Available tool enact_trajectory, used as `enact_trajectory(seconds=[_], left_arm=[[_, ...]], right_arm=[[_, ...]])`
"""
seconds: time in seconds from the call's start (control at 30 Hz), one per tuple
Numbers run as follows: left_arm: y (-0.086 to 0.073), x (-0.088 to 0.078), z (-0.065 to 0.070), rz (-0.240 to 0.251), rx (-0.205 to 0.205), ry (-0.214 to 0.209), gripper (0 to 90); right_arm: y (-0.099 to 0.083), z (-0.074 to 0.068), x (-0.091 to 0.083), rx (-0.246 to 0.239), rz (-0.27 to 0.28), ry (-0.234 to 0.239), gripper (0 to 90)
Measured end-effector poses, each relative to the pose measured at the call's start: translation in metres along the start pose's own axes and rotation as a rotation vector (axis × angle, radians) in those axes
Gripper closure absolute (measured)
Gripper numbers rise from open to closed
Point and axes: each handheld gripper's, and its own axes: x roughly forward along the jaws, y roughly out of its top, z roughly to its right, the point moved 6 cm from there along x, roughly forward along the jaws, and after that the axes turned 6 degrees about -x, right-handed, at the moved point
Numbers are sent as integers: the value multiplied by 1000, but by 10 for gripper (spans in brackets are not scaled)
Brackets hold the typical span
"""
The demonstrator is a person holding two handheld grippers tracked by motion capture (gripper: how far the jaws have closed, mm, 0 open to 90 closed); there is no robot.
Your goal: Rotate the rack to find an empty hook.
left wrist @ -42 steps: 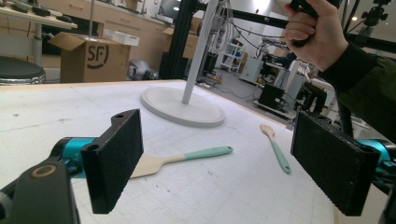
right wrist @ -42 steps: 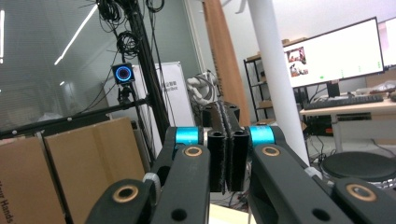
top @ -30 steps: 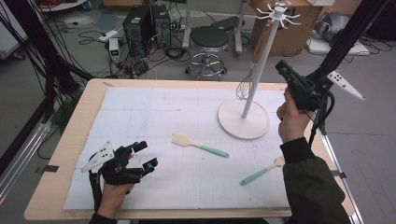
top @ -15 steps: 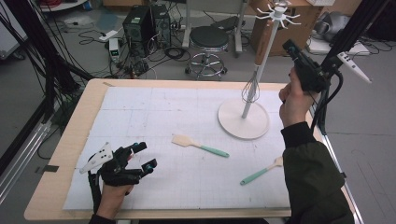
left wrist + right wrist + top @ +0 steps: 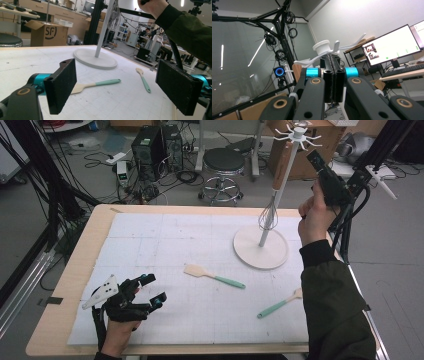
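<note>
1. We take the whisk (image 5: pixel 268 217) as the thing in hand. It hangs by its wooden handle from one arm of the white rack (image 5: pixel 260 255), its wires low beside the pole and just above the round base. We judge the hanging step done.
2. The right gripper (image 5: pixel 315 157) is up beside the rack's top hooks (image 5: pixel 298 132). Its jaws are clenched flat on each other with nothing between them.
3. The left gripper (image 5: pixel 152 289) rests at the near left of the white mat (image 5: pixel 150 235), jaws released and wide, empty.
4. Two utensils lie on the mat: a spatula (image 5: pixel 215 276) with a green handle at the middle, and a second one (image 5: pixel 277 306) near the right sleeve.
5. Next, we think, the right hand must come down, spread its jaws and take a spatula by the handle, leaving its end free for a hook.
6. Against a second ago, the right gripper has risen from beside the pole to the hooks. The left gripper, whisk and both spatulas lie as they did.
</note>
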Motion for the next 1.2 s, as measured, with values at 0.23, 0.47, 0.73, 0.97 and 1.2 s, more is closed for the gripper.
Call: enact_trajectory(seconds=[0.23, 0.47, 0.73, 0.97, 1.2], left_arm=[[0, -1, 0, 2, 6, -2, 177], [-1, -1, -1, -1, -2, -4, 176], [-1, 0, -1, -8, -1, -4, 179], [-2, 1, -2, -7, -7, -1, 180], [-2, 1, -3, -7, -11, 1, 181]], right_arm=[[1, 8, 8, -9, -4, -11, 900], [3, 13, 8, -7, 6, -19, 900], [1, 17, 11, 0, -5, -13, 900], [2, 21, 15, 0, -3, -14, 900], [10, 22, 18, 7, 19, -3, 900]])
